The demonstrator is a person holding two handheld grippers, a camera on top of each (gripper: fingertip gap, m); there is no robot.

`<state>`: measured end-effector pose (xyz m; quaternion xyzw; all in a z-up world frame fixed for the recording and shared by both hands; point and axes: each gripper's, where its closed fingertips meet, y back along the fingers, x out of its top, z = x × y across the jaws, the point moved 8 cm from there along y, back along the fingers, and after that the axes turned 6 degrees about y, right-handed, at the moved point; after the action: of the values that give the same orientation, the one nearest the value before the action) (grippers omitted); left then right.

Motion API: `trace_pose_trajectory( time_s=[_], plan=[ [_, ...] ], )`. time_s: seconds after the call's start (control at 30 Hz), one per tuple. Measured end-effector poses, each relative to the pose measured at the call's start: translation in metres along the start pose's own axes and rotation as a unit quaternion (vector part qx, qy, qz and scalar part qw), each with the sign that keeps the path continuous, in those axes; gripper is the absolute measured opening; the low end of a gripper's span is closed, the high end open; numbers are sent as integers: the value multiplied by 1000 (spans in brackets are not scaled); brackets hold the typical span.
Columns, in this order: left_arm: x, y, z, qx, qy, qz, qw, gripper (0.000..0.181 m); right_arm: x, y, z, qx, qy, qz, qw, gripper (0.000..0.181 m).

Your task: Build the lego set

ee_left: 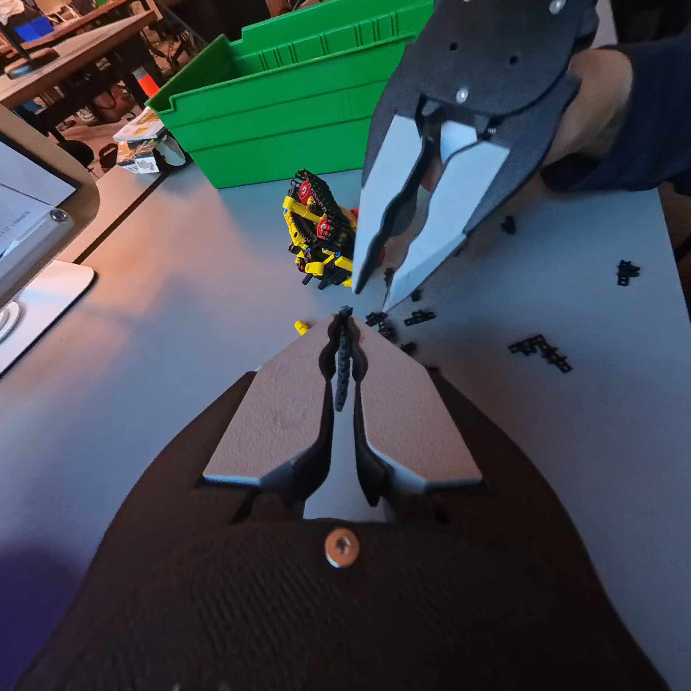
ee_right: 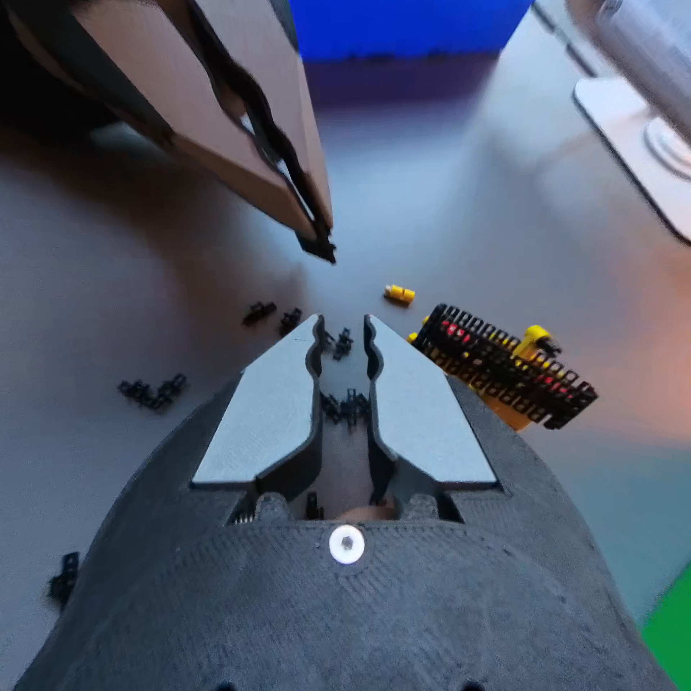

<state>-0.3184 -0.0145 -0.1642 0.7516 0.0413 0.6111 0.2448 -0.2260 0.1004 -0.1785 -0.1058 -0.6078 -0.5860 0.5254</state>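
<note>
My left gripper [ee_left: 346,318] is shut on a black track chain strip [ee_left: 344,368] that runs back between its fingers; its end pokes out at the tips [ee_right: 319,248]. My right gripper [ee_right: 342,321] is open and empty, tips down just above loose black track links [ee_right: 342,344] on the table. It shows opposite me in the left wrist view [ee_left: 374,299]. The yellow, black and red tracked lego model [ee_left: 319,228] stands behind it, also in the right wrist view [ee_right: 501,364]. A small yellow connector [ee_right: 399,293] lies near the left tips [ee_left: 301,324].
A green bin [ee_left: 276,108] stands at the back of the grey table [ee_left: 187,336]. More black link clusters [ee_left: 540,351] [ee_left: 626,271] [ee_right: 153,390] lie scattered on the right. A monitor base [ee_left: 37,295] sits at the left edge. A person's hand [ee_left: 594,108] holds the right gripper. The grippers' ends are close to 4 centimeters from one another. It is some 5 centimeters from my right tips to the small yellow connector [ee_right: 399,293].
</note>
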Motion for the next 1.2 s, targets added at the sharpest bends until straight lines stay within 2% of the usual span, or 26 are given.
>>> trace_pose_trajectory(
  time_s=[0.07,0.17,0.23,0.33,0.53,0.6,0.7,0.87,0.97,1.0,1.2],
  plan=[
    [2,2,1,-14,4,12,1000,0,11,10,0,10,-4,59,998,22],
    [9,6,10,-63,9,45,997,0,23,20,-9,26,26,124,992,16],
    [12,9,15,-87,1,59,994,0,25,20,-15,33,48,124,991,2],
    [13,11,18,-91,-12,64,994,0,26,22,-18,39,61,129,989,1],
    [13,12,9,-113,53,72,990,2,28,28,-15,60,34,155,985,0],
    [13,12,10,-110,47,70,990,1,27,27,-14,68,21,155,985,0],
    [14,12,12,-112,49,69,990,0,29,30,-14,69,18,165,984,11],
    [13,11,15,-110,31,59,992,0,29,28,-14,59,24,161,985,9],
    [13,11,19,-114,17,51,992,0,31,29,-15,66,24,173,982,10],
    [13,10,19,-110,10,48,993,0,31,30,-16,72,27,178,981,2],
    [11,9,21,-103,-3,38,994,0,30,28,-17,92,18,173,980,1]
  ],
)
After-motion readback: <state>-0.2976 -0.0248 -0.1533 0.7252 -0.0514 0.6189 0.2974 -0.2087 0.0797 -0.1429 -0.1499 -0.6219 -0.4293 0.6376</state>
